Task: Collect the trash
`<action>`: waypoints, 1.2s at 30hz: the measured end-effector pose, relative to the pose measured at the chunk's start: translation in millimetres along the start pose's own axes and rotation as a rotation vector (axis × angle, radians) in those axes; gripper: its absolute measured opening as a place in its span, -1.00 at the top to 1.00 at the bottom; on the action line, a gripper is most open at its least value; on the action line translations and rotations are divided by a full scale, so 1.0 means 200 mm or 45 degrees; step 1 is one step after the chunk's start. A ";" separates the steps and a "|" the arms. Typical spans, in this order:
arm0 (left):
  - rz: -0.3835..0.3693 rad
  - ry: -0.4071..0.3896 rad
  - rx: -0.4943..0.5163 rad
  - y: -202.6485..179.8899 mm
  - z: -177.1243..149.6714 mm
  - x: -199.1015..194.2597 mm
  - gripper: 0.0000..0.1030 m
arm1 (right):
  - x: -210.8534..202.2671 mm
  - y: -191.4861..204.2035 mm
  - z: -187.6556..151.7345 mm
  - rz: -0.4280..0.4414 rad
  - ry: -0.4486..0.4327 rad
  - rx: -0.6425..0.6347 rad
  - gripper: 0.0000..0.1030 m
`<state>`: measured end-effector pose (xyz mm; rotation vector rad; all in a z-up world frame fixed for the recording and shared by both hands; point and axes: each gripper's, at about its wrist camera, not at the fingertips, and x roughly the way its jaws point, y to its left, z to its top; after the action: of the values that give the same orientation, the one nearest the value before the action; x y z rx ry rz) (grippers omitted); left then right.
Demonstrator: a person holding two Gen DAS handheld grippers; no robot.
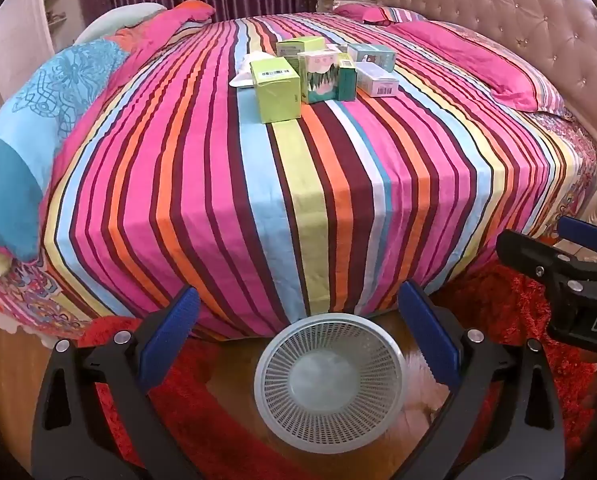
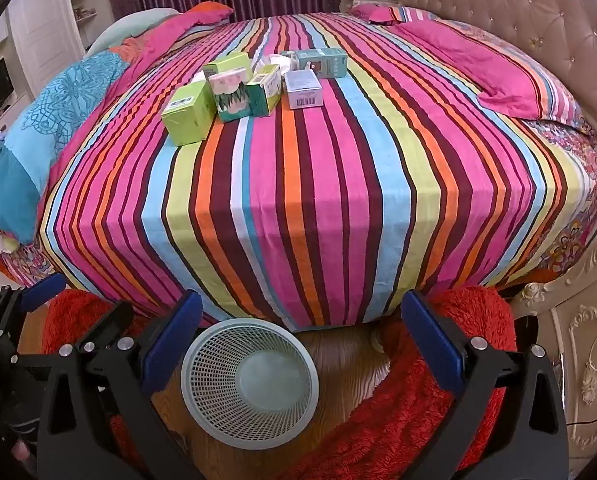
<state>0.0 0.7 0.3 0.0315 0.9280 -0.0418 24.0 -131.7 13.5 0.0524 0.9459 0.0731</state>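
Between the blue pads of the left gripper [image 1: 298,320] and right gripper [image 2: 302,326], both spread wide and empty above the mesh bin [image 1: 329,368] on the floor, nothing gathered yet: reach next to the boxes [image 1: 280,90] and what may be tissue [image 1: 247,68] mid-bed.

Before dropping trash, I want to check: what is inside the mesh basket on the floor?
The mesh basket looks empty: only its pale solid bottom shows. Nothing covers the inside.
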 end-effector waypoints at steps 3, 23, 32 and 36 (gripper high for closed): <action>-0.001 0.000 0.009 0.00 0.00 0.00 -0.87 | 0.00 0.00 0.00 -0.002 0.000 0.001 -0.85; -0.053 0.009 -0.032 0.02 0.01 0.00 -0.87 | -0.02 0.01 0.01 0.022 -0.019 -0.009 -0.85; -0.087 -0.001 -0.064 0.04 -0.01 -0.01 -0.87 | -0.03 0.02 0.01 0.011 -0.028 -0.020 -0.85; -0.085 -0.001 -0.065 0.04 0.00 -0.01 -0.87 | -0.04 0.02 0.01 0.006 -0.034 -0.015 -0.85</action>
<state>-1.3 8.0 0.9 -0.0464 0.9289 -0.0799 20.3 -129.4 21.3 0.0448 0.9187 0.0824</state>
